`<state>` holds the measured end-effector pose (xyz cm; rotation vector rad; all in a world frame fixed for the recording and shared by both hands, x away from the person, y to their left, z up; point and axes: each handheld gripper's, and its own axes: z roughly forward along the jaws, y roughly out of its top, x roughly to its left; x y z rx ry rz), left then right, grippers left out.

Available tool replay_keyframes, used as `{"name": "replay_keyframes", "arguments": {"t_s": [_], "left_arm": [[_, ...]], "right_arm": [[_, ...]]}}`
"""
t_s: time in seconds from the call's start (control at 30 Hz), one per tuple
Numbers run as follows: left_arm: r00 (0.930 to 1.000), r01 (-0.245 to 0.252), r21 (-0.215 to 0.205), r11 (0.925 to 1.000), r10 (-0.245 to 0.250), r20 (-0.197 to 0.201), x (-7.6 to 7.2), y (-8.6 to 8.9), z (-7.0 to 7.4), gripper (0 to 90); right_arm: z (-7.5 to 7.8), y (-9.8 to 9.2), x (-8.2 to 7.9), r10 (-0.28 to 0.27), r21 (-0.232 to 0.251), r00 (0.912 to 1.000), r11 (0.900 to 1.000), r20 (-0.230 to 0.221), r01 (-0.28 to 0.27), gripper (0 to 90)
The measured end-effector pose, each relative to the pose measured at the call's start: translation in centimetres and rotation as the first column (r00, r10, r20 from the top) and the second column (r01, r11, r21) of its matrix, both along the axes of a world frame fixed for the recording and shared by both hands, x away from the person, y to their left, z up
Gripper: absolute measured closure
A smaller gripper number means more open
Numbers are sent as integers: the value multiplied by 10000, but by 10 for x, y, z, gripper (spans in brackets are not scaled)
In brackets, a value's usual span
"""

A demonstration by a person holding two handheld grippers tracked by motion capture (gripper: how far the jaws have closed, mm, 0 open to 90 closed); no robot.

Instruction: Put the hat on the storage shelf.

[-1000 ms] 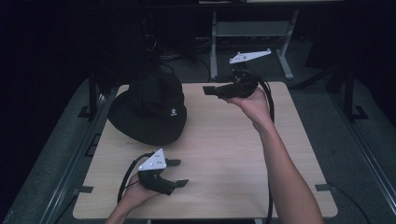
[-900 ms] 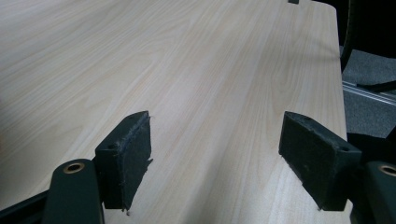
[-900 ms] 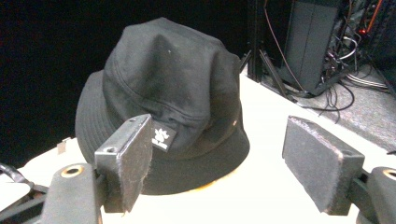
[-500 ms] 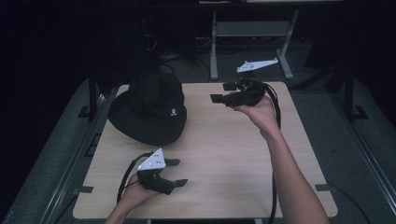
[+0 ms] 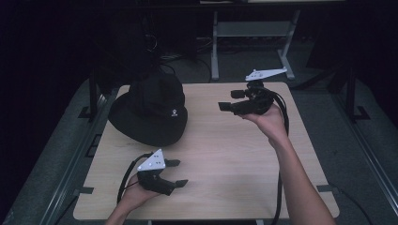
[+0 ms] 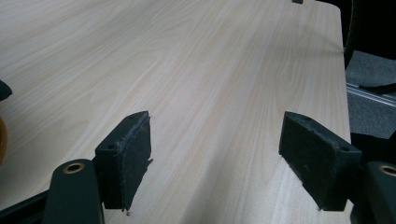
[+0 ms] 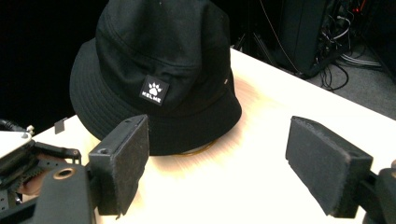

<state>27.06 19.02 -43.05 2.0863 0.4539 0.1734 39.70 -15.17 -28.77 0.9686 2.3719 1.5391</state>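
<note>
Black cotton bucket hat [image 5: 152, 108] with a small square paw-print label, sitting crown-up on the pale wood-grain worktop [image 5: 225, 154], towards its far left corner. Brim flat on the surface; in the right gripper view a thin yellowish edge peeking from under the near brim [image 7: 198, 150] — what it is cannot be told.

Right gripper [image 5: 228, 100] held up above the far right part of the worktop, pointing left at the hat but well apart from it. Fingers [image 7: 123, 163] spread wide, nothing between them — the hat [image 7: 154, 70] framed in the gap in the right gripper view, label facing the camera. Grey three-cornered plate [image 5: 265, 73] standing up on top, black cable [image 5: 281, 140] trailing down along the forearm.

Left gripper [image 5: 174, 172] resting low near the front left edge of the worktop, cradled in a hand, pointing right. Fingers [image 6: 128, 156] likewise wide apart and holding nothing, only bare wood showing between them in the left gripper view. Hat near this gripper, beyond it towards the far side, not touching.

Dark floor, a metal stand and cabling behind the worktop.
</note>
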Motion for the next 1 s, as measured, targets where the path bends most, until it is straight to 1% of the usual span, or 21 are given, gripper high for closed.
{"name": "replay_keyframes", "arguments": {"t_s": [0.4, 0.57, 1.0], "left_arm": [[10000, -21, 90, 10000, 22, -47, 0, 1, -1, 246], [9999, -66, 20, 10000, 66, -134, -1, 0, -2, 245], [9999, -44, 139, 9999, 45, -92, 0, 1, -2, 245]], "right_arm": [[-15, -21, -13, -325, 38, 9993, 9995, -186, 325, 201], [-22, -27, -17, -383, 95, 9988, 9992, -303, 386, 198], [-46, -43, -34, -581, 117, 9966, 9982, -590, 589, 195]]}}
